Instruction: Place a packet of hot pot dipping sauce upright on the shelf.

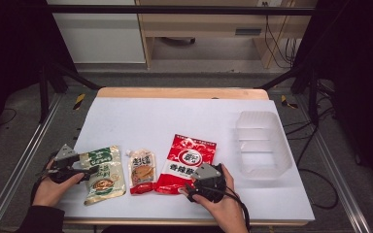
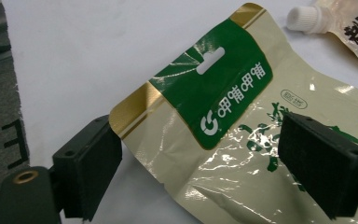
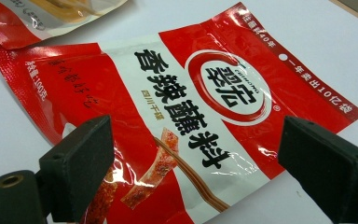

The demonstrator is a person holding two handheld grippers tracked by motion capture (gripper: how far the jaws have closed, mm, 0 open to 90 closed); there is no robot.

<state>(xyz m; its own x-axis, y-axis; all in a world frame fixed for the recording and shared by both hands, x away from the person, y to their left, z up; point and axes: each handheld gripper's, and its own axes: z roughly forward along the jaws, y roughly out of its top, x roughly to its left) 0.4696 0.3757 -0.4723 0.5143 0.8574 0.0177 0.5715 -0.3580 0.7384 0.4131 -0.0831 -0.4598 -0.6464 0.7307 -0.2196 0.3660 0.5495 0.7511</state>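
Three sachets (image 1: 142, 171) lie beside one clear tub (image 1: 263, 143), between two claws (image 1: 90, 171).

High view: I look forward and down from above the person's side; the white table (image 1: 175, 121) spans the frame, far off, both hands at 6 o'clock.
Left gripper view: I ride low and very near, facing along the jaws at the green pouch (image 2: 242, 121), its hang slot toward 12 o'clock.
Right gripper view: equally near, aimed at the red packet (image 3: 191, 116).
Shared: green pouch (image 1: 104, 174) at 8 o'clock and red packet (image 1: 187, 162) near centre in my high view.
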